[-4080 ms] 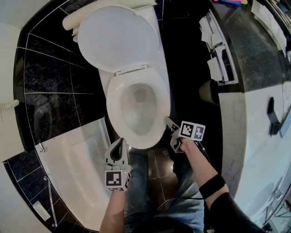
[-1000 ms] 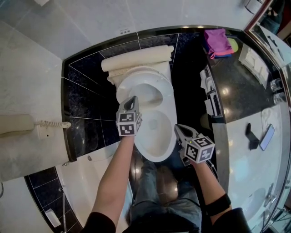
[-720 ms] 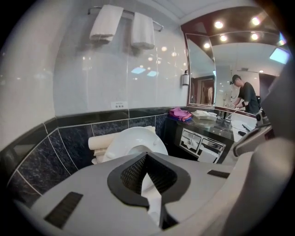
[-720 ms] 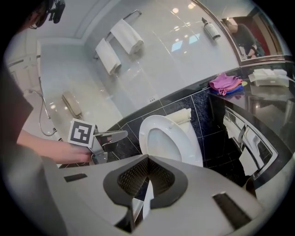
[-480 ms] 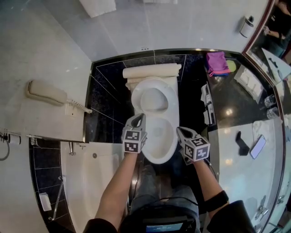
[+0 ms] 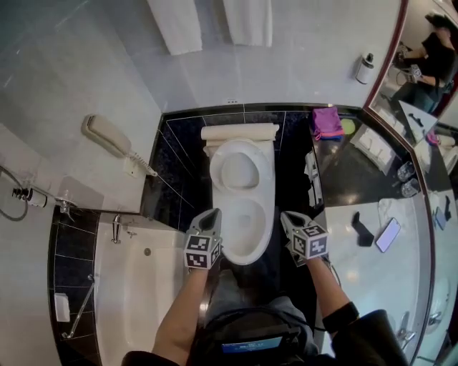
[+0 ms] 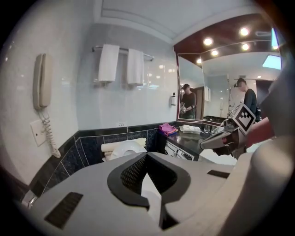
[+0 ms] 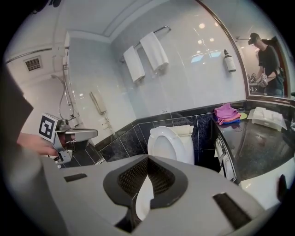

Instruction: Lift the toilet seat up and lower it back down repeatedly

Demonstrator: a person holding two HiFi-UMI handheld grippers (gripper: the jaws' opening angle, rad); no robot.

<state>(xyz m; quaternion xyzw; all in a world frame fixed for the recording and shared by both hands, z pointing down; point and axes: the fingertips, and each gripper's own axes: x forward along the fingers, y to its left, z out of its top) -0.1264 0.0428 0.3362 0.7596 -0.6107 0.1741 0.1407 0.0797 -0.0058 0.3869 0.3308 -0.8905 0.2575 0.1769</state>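
Observation:
The white toilet (image 6: 247,221) stands in the middle of the head view. Its seat (image 6: 240,170) is raised and leans upright against the lid and tank. The seat also shows upright in the right gripper view (image 8: 166,143) and low in the left gripper view (image 7: 126,150). My left gripper (image 6: 210,214) hovers at the bowl's front left, shut and empty, apart from the seat. My right gripper (image 6: 288,216) hovers at the bowl's front right, shut with nothing in it. Each gripper shows in the other's view: the right gripper (image 7: 207,143) and the left gripper (image 8: 94,133).
A white bathtub (image 6: 143,286) lies to the left, with a wall phone (image 6: 107,136) above it. Towels (image 6: 215,21) hang on the back wall. The dark counter (image 6: 351,171) on the right holds a pink cloth (image 6: 327,121) and a mobile phone (image 6: 388,234).
The seat, down four seconds ago, now stands up. Over the last second the left gripper left the seat and drew back toward me. Both grippers rose, and the view widened.

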